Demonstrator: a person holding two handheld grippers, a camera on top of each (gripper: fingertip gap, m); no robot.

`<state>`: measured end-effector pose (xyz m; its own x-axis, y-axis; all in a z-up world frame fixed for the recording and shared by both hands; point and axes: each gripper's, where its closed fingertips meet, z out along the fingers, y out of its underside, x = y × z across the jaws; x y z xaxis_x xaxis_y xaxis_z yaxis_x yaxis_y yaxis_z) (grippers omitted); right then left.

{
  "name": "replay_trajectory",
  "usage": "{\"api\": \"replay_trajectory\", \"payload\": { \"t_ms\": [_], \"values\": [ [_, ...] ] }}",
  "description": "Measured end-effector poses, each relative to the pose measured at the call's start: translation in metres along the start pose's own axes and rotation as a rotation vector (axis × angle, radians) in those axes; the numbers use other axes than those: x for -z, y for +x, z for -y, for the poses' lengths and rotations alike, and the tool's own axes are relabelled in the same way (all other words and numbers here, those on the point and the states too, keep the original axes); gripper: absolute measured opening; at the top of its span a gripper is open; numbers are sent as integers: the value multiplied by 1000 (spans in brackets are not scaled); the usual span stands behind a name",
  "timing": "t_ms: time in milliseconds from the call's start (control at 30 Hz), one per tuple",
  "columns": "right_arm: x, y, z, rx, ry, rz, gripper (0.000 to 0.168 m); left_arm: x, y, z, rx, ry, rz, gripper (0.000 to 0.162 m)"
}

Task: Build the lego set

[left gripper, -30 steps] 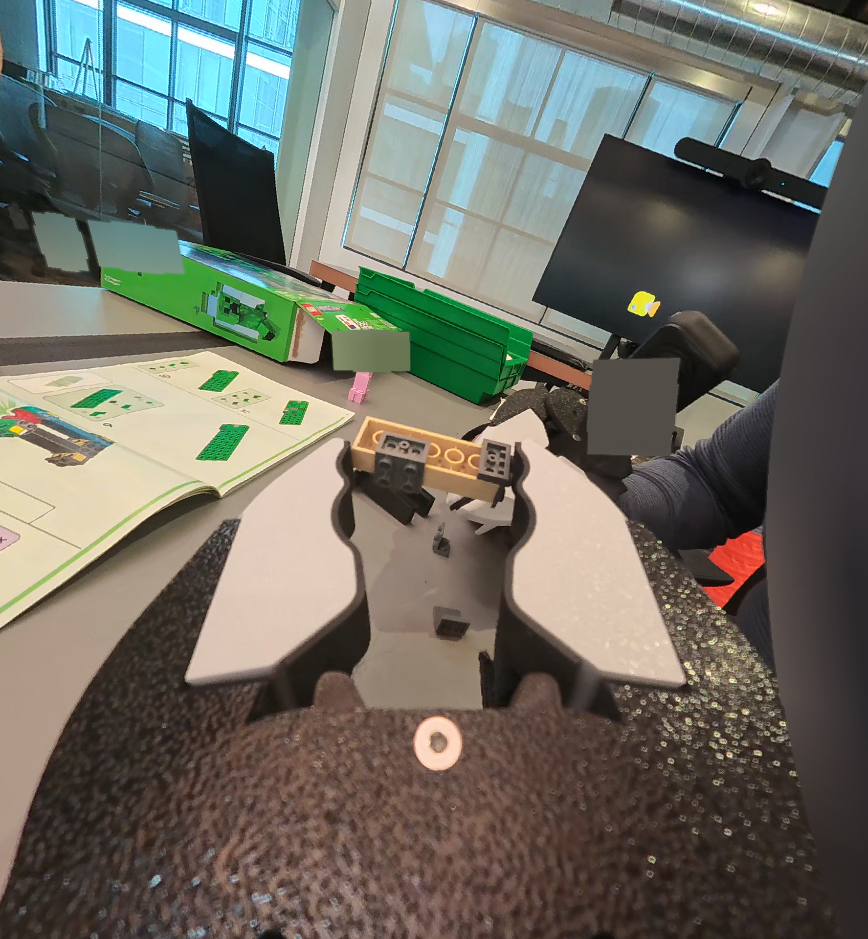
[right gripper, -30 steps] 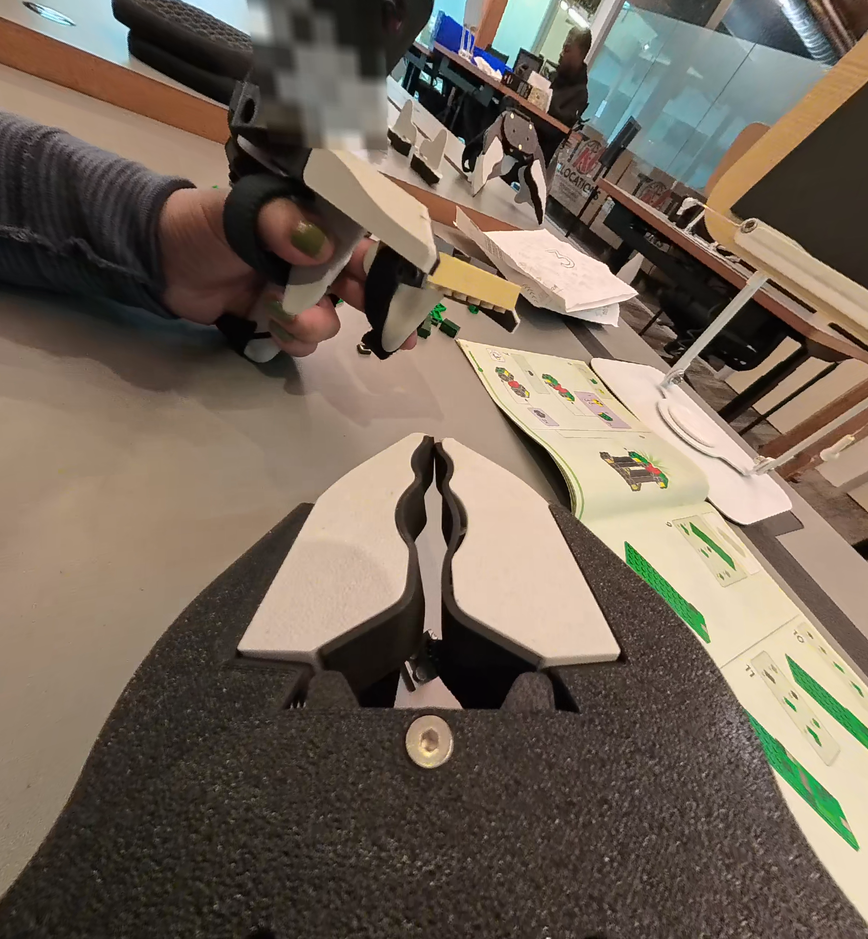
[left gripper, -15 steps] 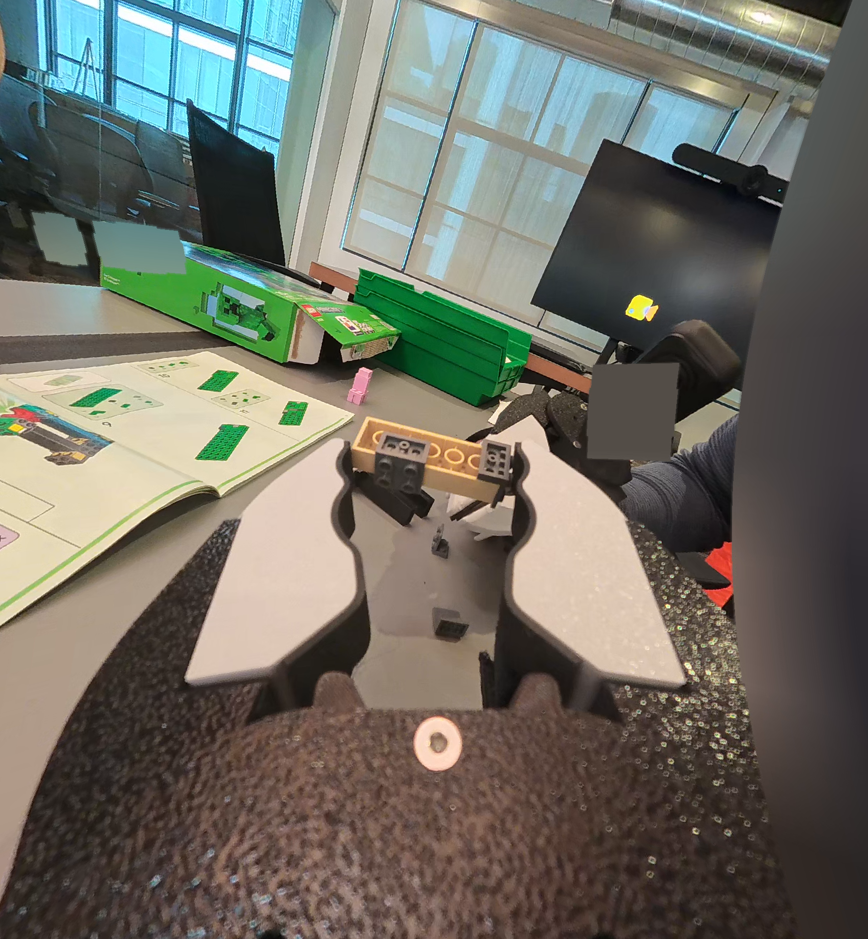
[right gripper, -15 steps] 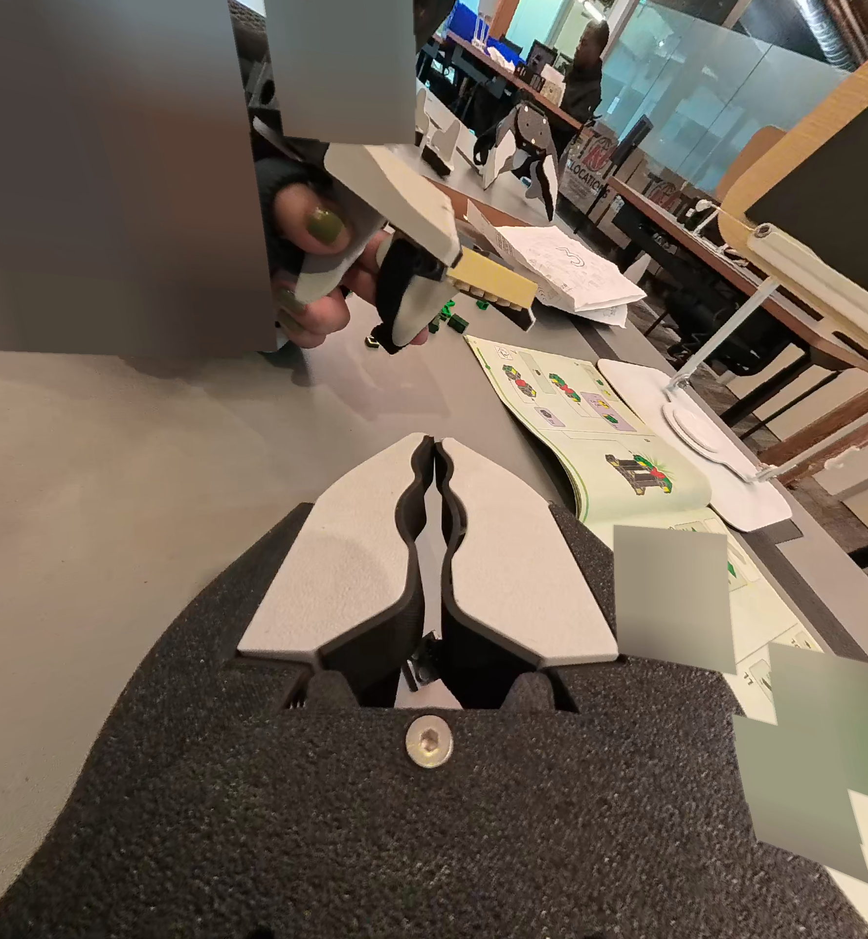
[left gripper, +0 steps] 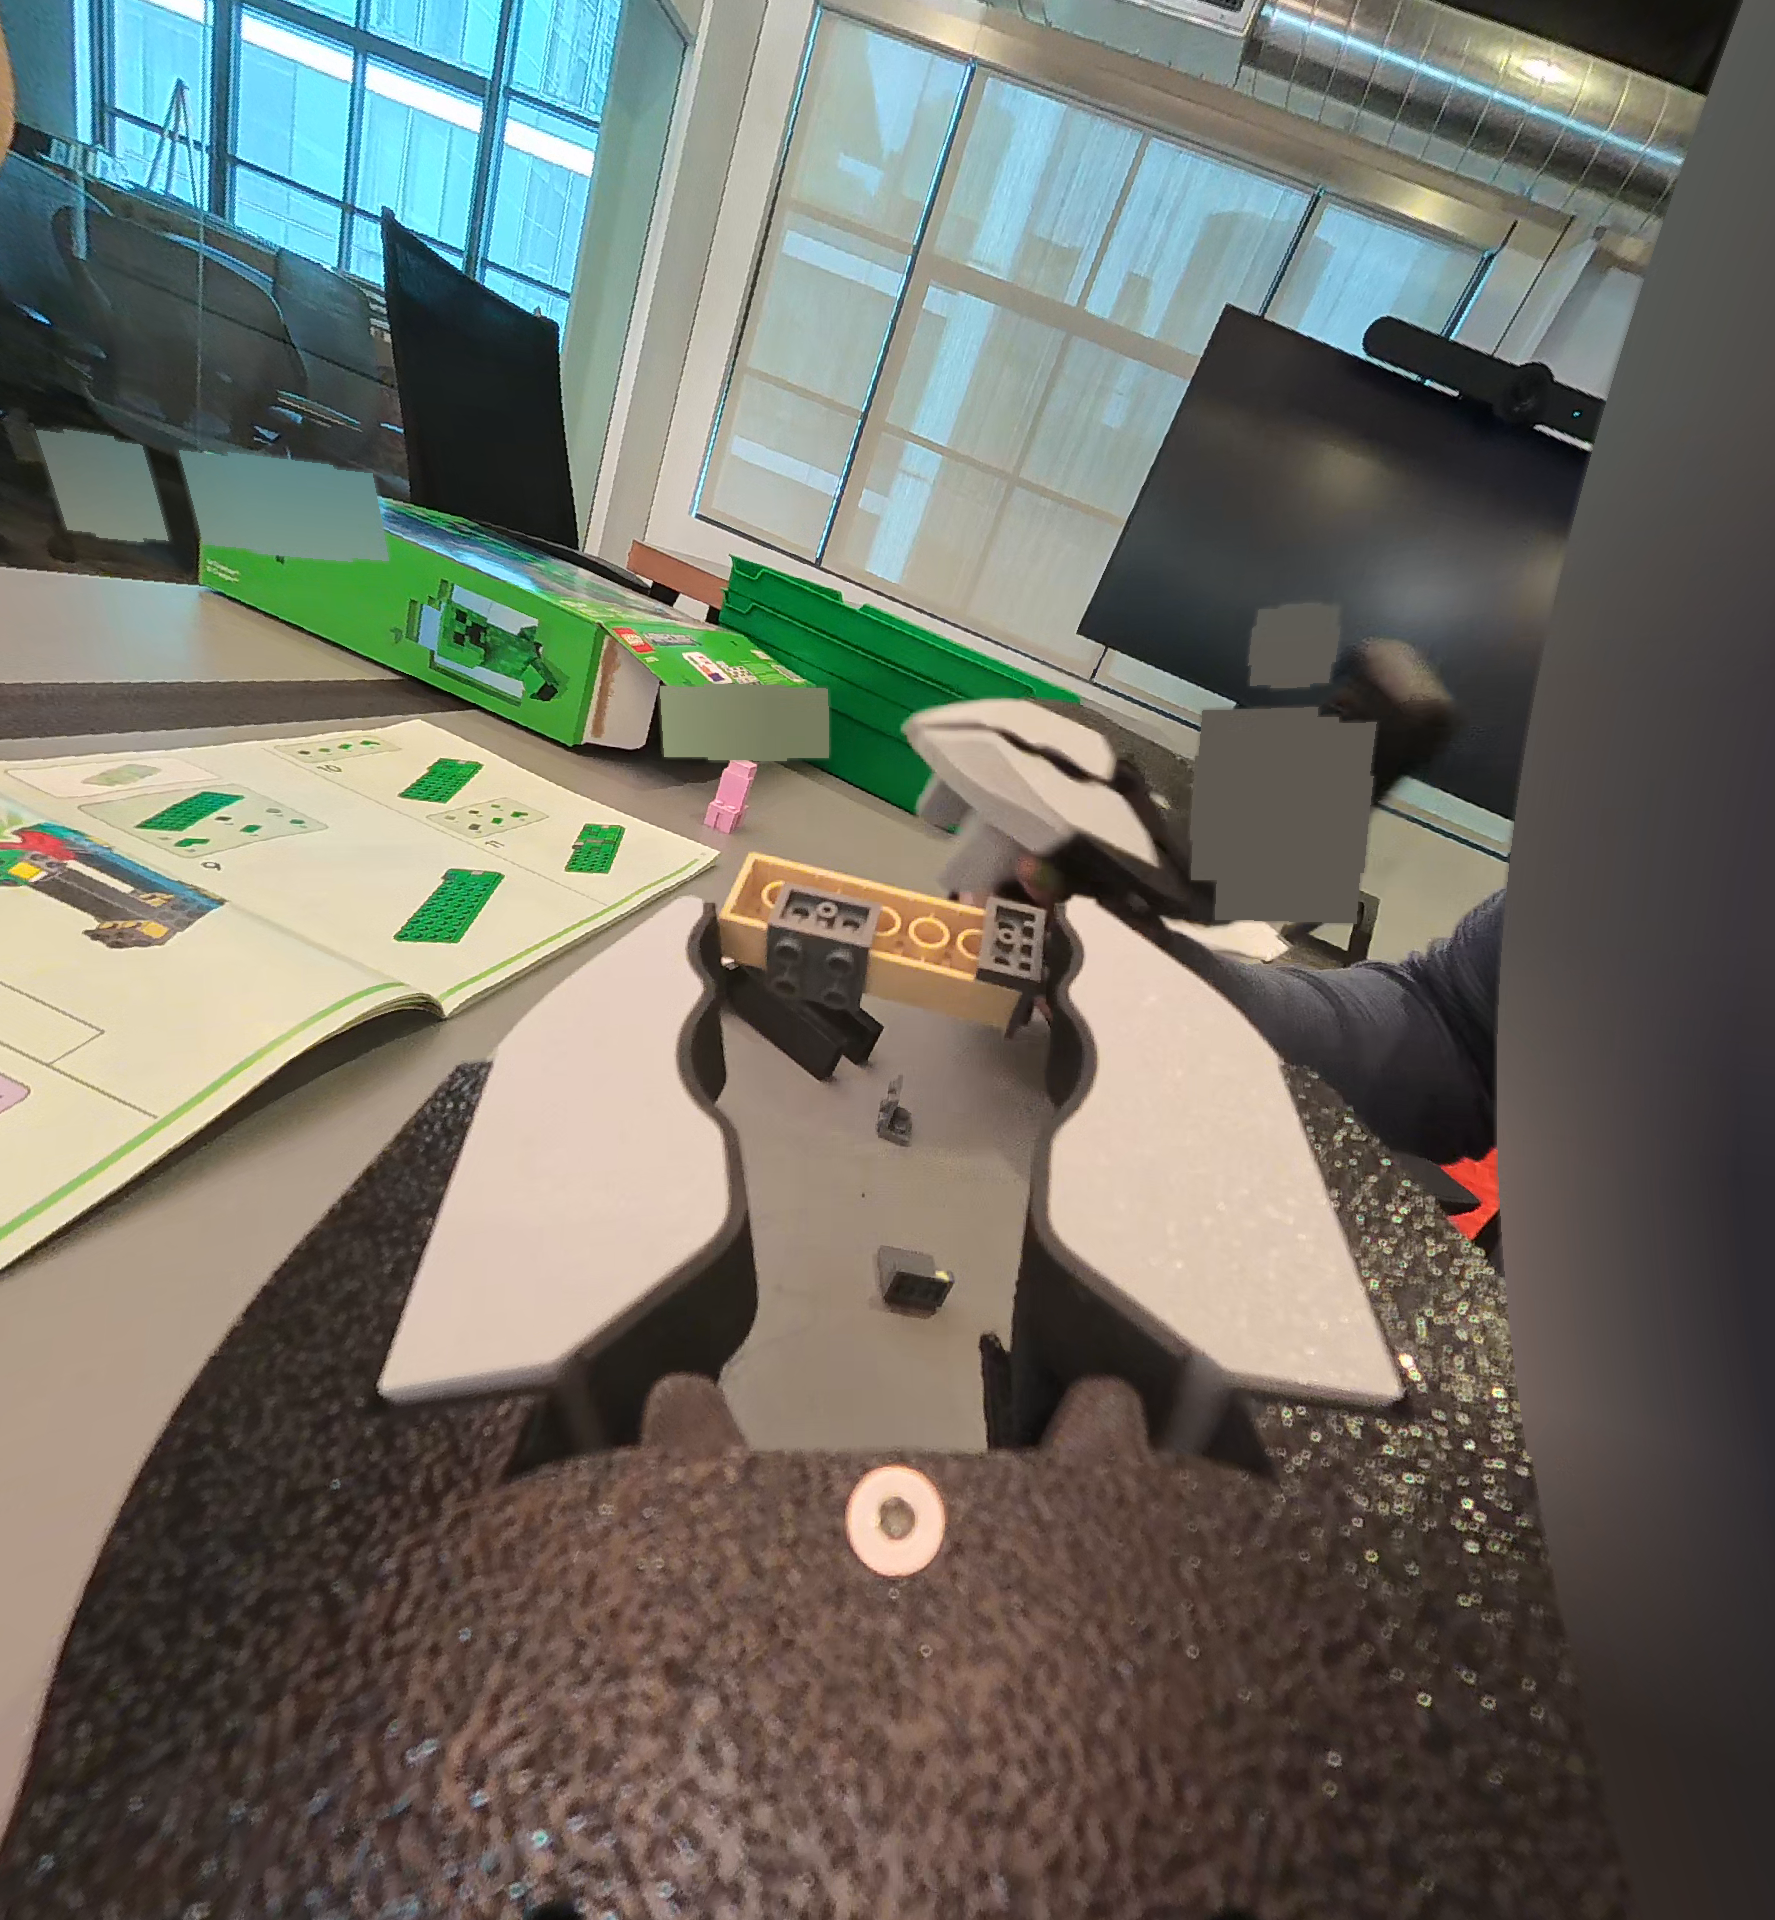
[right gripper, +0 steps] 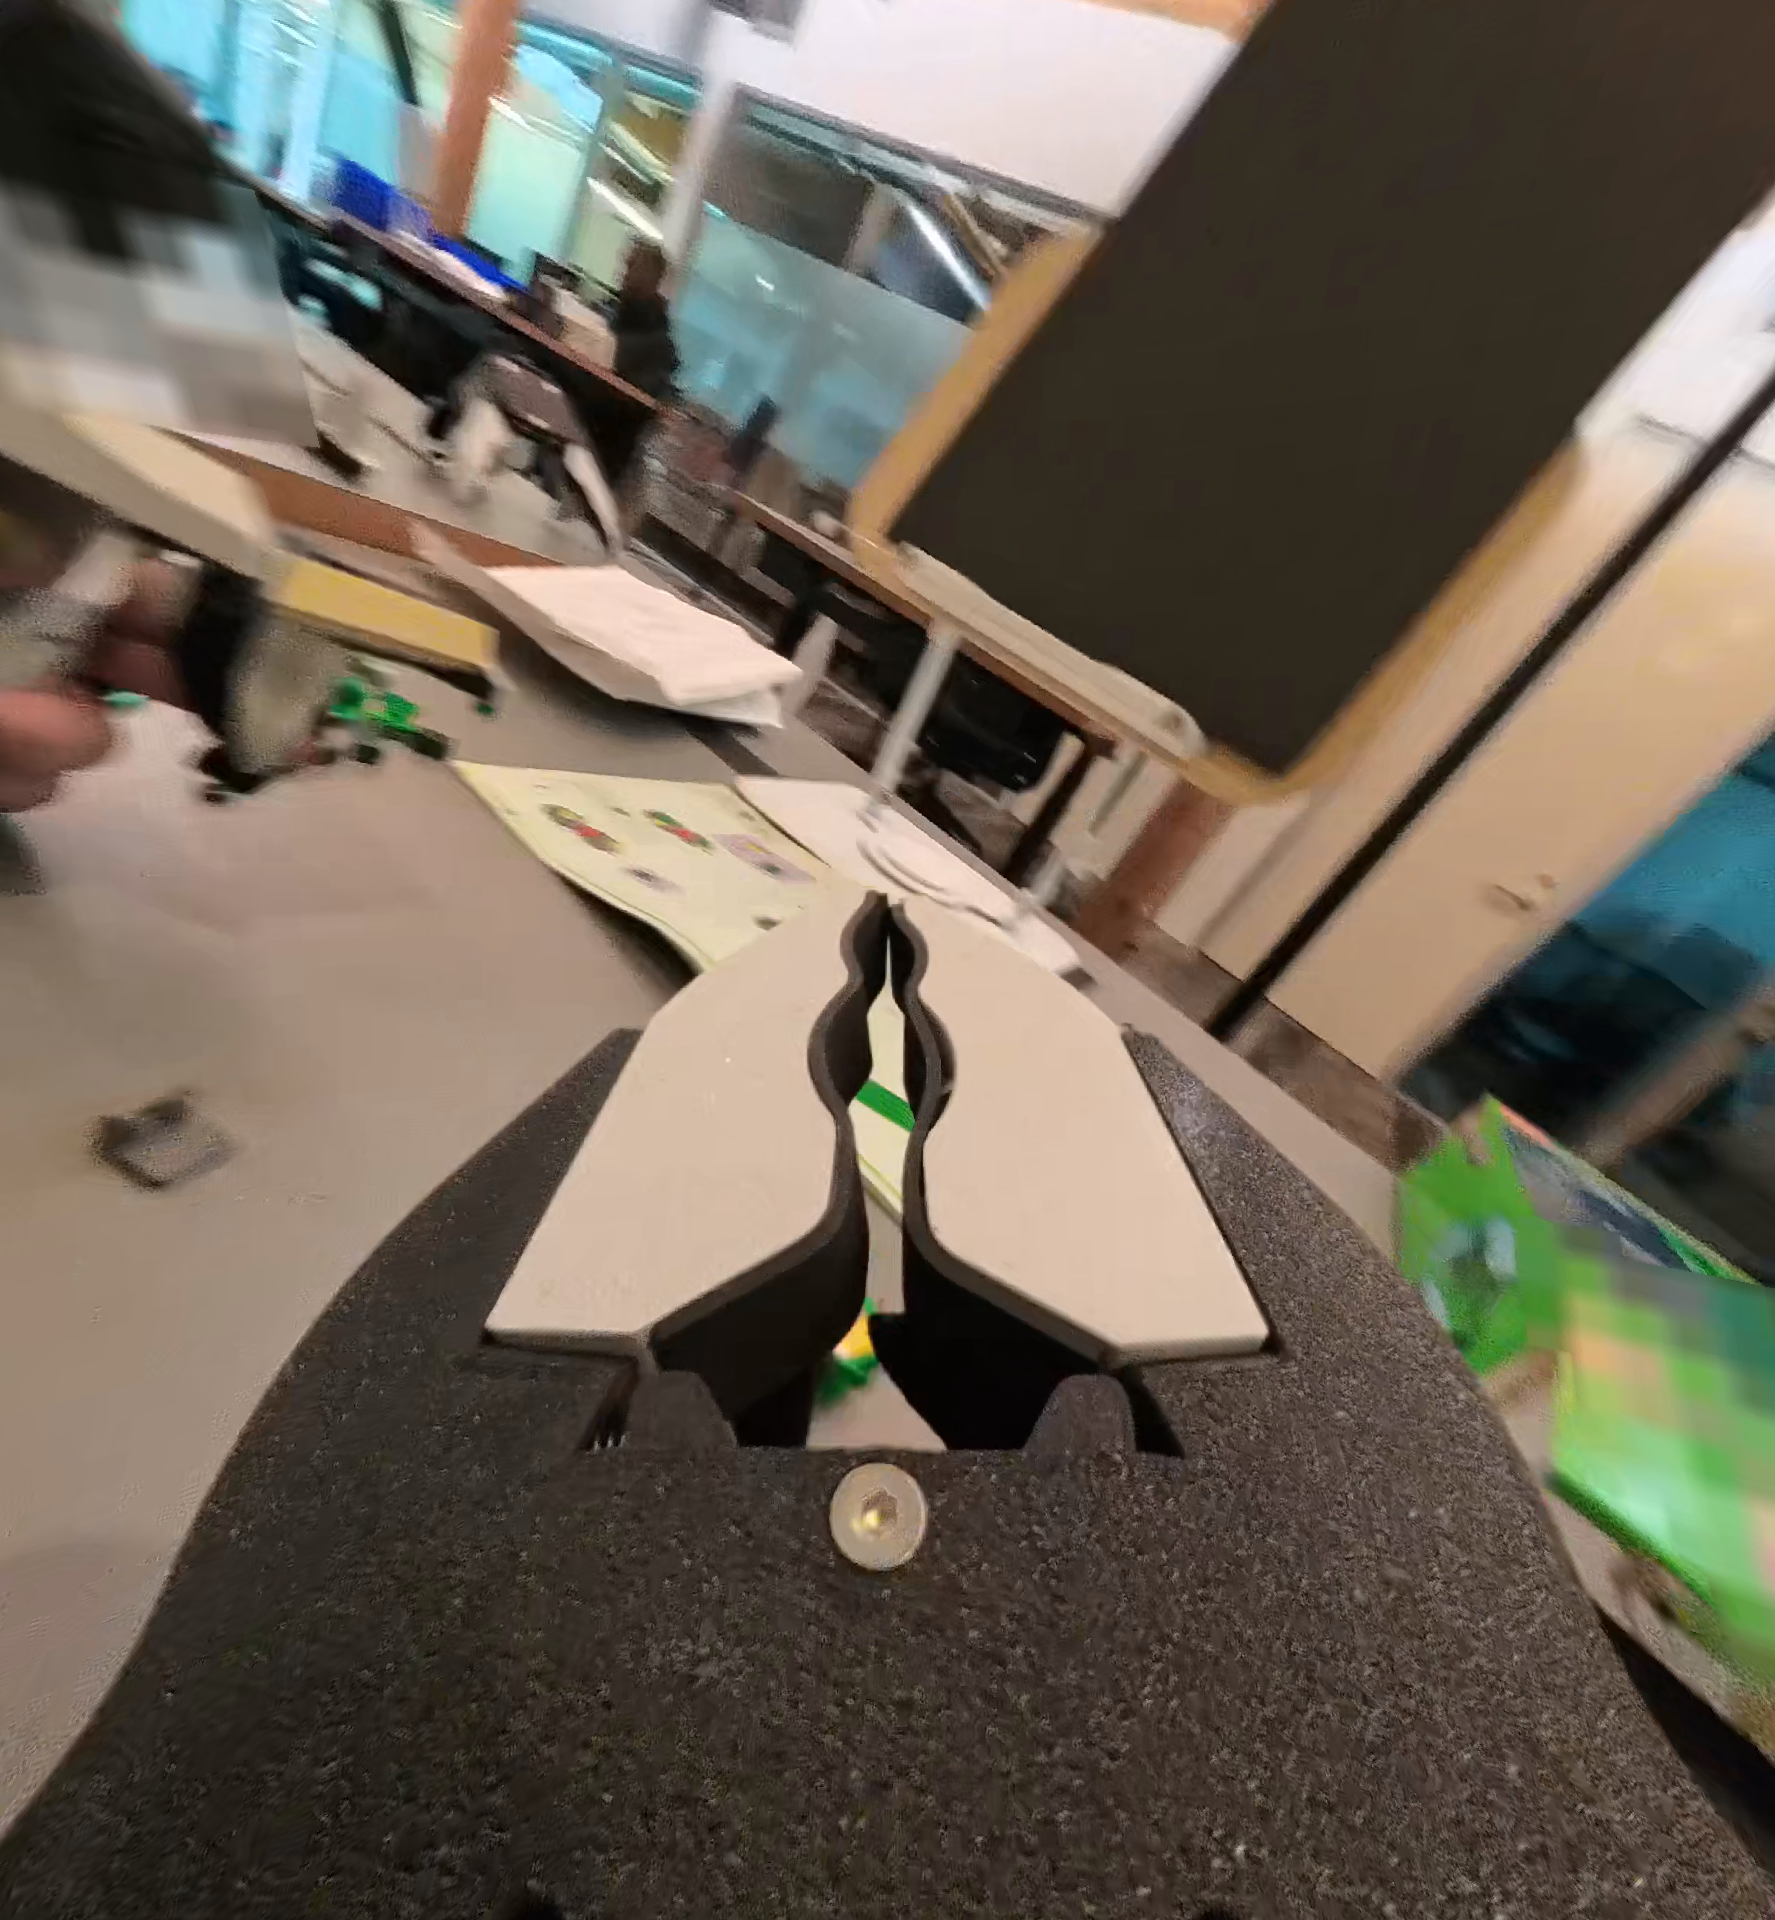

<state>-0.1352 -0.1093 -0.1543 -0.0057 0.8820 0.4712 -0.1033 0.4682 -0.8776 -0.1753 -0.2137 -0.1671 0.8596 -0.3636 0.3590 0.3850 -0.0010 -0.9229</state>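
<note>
Two dark grey bricks (left gripper: 823,935) sat on tan brick (left gripper: 924,940), held aloft across left gripper (left gripper: 878,951) fingers | right gripper (right gripper: 885,920) fingers nearly closed, empty | loose grey pieces (left gripper: 912,1276) on counter (left gripper: 135,1403) | manual (left gripper: 270,894) open | build judged early, most steps left.

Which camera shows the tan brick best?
The left wrist view: the tan brick sits sharp and close between the left gripper fingers, hollow underside facing the camera. The right wrist view shows it only as a blurry yellowish slab.
</note>
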Motion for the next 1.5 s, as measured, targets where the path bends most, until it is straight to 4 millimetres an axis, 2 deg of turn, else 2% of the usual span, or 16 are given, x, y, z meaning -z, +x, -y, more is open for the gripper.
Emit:
{"api": "replay_trajectory", "payload": {
  "t_ms": [100,167,300,500,567,733,833,967,1033,1267,1500],
  "values": [
    [8,38,-31,-112,-83,-87,0,0,1,0,5,2,-5,59],
    [10,50,-44,-226,-100,-99,0,-1,1,0,7,2,-7,59],
    [7,50,-51,-414,-86,-44,0,0,0,0,11,7,-6,59],
    [6,46,-48,-397,-80,-19,1,0,0,1,12,9,-5,59],
    [3,31,-45,-374,-91,52,6,0,1,0,9,7,-4,59],
    [-2,-36,-29,-349,-164,294,19,0,1,0,6,6,-3,59],
    [3,-72,-20,-277,-211,387,19,-3,5,-3,4,-20,-25,59],
    [16,-111,-23,-246,-334,532,20,-10,15,-15,-19,-102,-71,59],
    [20,-121,-24,-246,-375,562,21,-12,20,-20,-38,-137,-89,59],
    [17,-135,-35,-242,-487,585,24,-17,27,-29,-91,-198,-101,59],
    [10,-147,-47,-236,-610,588,28,-16,22,-27,-76,-180,-73,59]
  ]
}}
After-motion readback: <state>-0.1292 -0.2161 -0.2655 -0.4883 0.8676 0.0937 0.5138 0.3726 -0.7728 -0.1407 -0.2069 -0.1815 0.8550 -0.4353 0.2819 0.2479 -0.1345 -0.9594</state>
